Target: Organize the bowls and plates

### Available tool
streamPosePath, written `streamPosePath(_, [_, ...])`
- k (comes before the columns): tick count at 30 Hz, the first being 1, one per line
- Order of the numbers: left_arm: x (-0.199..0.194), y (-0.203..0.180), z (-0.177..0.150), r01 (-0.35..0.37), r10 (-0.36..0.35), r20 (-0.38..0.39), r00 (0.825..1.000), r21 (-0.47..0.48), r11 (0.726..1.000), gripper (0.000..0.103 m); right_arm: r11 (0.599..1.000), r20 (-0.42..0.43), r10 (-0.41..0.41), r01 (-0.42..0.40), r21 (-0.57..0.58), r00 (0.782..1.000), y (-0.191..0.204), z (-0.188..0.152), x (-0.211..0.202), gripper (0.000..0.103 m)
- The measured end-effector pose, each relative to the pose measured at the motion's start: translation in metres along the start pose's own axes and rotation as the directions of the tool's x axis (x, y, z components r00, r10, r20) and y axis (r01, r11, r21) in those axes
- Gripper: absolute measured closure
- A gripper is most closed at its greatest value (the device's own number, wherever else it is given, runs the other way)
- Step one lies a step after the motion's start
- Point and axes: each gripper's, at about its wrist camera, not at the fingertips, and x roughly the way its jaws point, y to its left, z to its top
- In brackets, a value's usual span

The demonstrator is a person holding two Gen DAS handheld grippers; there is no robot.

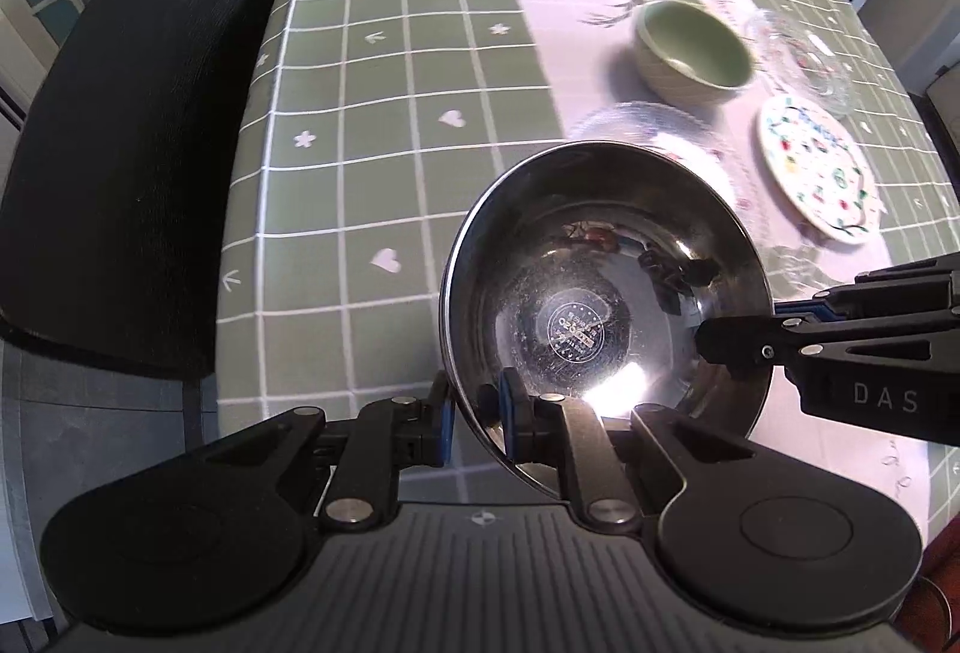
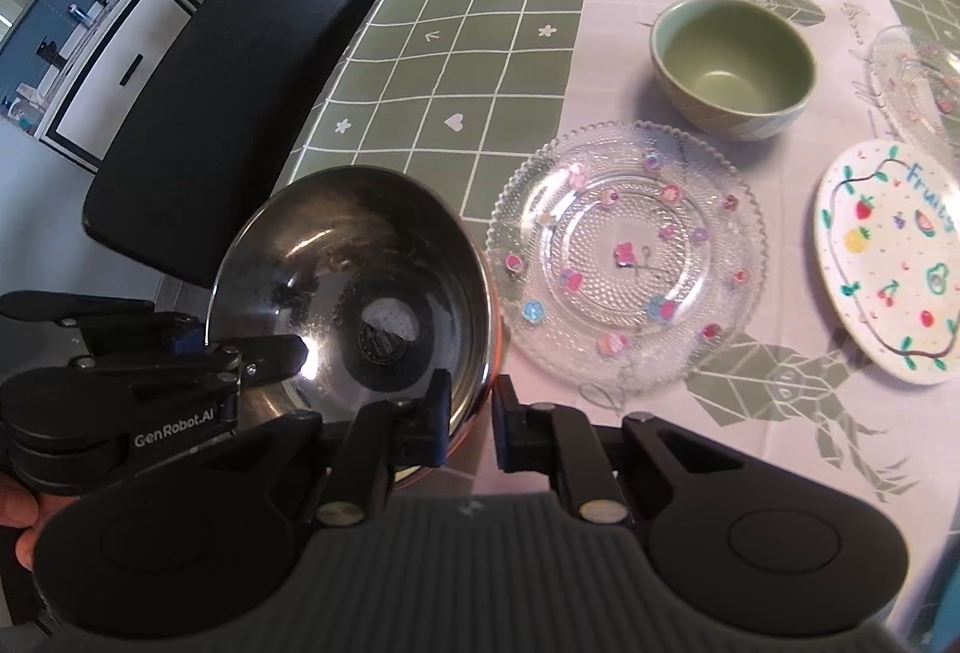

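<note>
Two hand-held grippers, left (image 1: 474,413) and right (image 2: 471,416), clamping one steel bowl (image 1: 600,293), one green bowl (image 2: 732,65), three plates

The left gripper (image 1: 474,416) fills the bottom of its own view, pointing steeply down, its two blue-padded jaws drawn close and clamped on the rim of the steel bowl (image 1: 600,305), one pad outside the wall and one inside. The right gripper (image 2: 471,422) sits at the bottom centre of its own view, tilted down, its jaws pinched on the opposite rim. At the lower left edge of the right view, a hand (image 2: 18,521) grasps the left gripper's body.
</note>
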Motion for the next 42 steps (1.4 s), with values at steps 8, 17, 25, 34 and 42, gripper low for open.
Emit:
streamPosePath(8, [-0.027,-0.063,-0.017,0.029,-0.032,0.045,0.998,0.064,0.998,0.086,0.998,0.043,-0.022,0.024,-0.050,0.999,-0.032,-0.042,-0.057,0.092])
streamPosePath(17, [-0.051,-0.141,-0.032,0.074,-0.084,0.044,0.995,0.187,0.980,0.085,0.999,0.097,-0.039,0.041,-0.020,0.994,-0.081,-0.094,-0.123,0.092])
streamPosePath(25, [-0.070,-0.209,-0.031,0.135,-0.156,0.048,0.987,0.293,0.946,0.084,0.996,0.171,-0.086,0.080,0.043,0.982,-0.125,-0.126,-0.181,0.092])
streamPosePath(34, [-0.074,-0.284,-0.023,0.208,-0.243,0.045,0.969,0.383,0.900,0.084,0.978,0.238,-0.184,0.154,0.137,0.954,-0.178,-0.155,-0.235,0.094])
streamPosePath(42, [-0.058,-0.329,-0.008,0.268,-0.295,0.000,0.956,0.415,0.870,0.085,0.954,0.246,-0.256,0.205,0.217,0.935,-0.217,-0.165,-0.251,0.095])
